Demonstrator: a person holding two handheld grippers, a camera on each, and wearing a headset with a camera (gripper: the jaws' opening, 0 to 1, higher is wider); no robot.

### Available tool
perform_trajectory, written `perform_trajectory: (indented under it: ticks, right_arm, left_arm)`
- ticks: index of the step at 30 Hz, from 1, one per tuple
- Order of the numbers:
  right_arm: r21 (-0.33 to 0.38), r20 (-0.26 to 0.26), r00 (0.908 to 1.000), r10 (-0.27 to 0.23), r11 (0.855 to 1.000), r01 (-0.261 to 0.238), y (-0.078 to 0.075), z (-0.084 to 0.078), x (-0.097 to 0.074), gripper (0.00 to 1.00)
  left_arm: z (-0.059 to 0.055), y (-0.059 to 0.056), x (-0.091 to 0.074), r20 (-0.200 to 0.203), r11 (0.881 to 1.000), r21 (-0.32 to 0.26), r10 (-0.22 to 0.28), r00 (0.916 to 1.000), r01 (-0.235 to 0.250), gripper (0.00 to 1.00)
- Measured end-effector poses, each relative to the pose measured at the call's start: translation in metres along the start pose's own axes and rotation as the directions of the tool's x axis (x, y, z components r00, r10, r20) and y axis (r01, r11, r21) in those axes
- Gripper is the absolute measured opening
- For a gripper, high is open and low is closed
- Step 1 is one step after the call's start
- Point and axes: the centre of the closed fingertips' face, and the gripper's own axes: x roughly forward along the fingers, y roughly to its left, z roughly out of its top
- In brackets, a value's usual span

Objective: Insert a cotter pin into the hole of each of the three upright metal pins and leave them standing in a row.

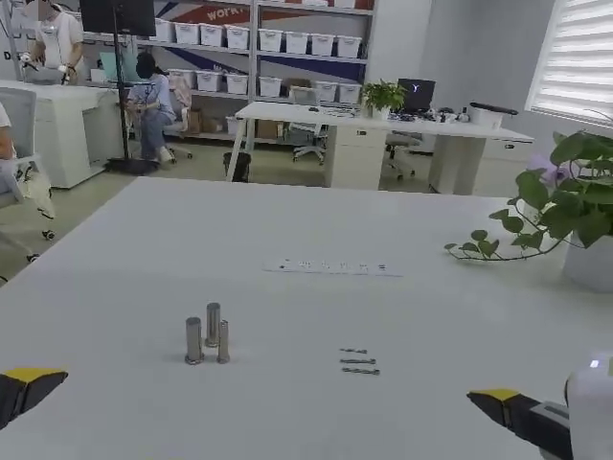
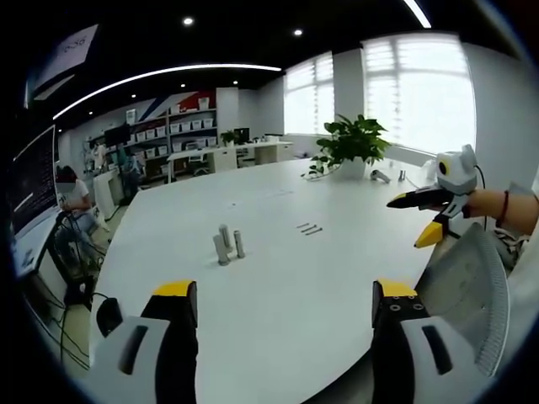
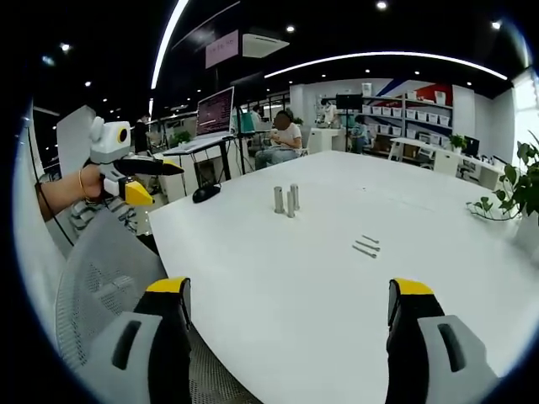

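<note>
Three upright metal pins [image 1: 208, 337] stand close together on the white table [image 1: 316, 220], also seen in the left gripper view [image 2: 227, 245] and the right gripper view [image 3: 286, 199]. Three cotter pins [image 1: 357, 360] lie flat to their right [image 2: 308, 228] [image 3: 365, 246]. My left gripper [image 2: 282, 303] hangs open off the table's near left edge, its yellow tip [image 1: 29, 379] at the lower left. My right gripper [image 3: 290, 303] is open too, its tip [image 1: 498, 398] at the lower right. Both hold nothing and are well short of the pins.
A potted plant [image 1: 570, 206] trails vines over the table's right side. A faint printed strip [image 1: 330, 267] lies mid-table. A grey mesh chair [image 3: 101, 278] sits at the near edge. People work at desks and shelves [image 1: 259, 43] behind.
</note>
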Motion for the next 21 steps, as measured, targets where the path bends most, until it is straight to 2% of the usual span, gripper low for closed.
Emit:
perform_trajectory:
  ticks: [8,21]
  right_arm:
    - [0.016,0.017,0.9985,-0.051,0.999,0.051,-0.0050,0.0023,-0.0043,0.95]
    - [0.068,0.044,0.9926,-0.113,0.992,0.110,-0.0101,0.0031,-0.0090,0.87]
  left_arm:
    - [0.0004,-0.0011,0.0022,0.013,1.000,-0.015,-0.006,0.9999,0.007,0.81]
    - [0.0033,0.0007,0.0079,0.045,0.999,-0.043,0.028,0.9986,-0.026,0.74]
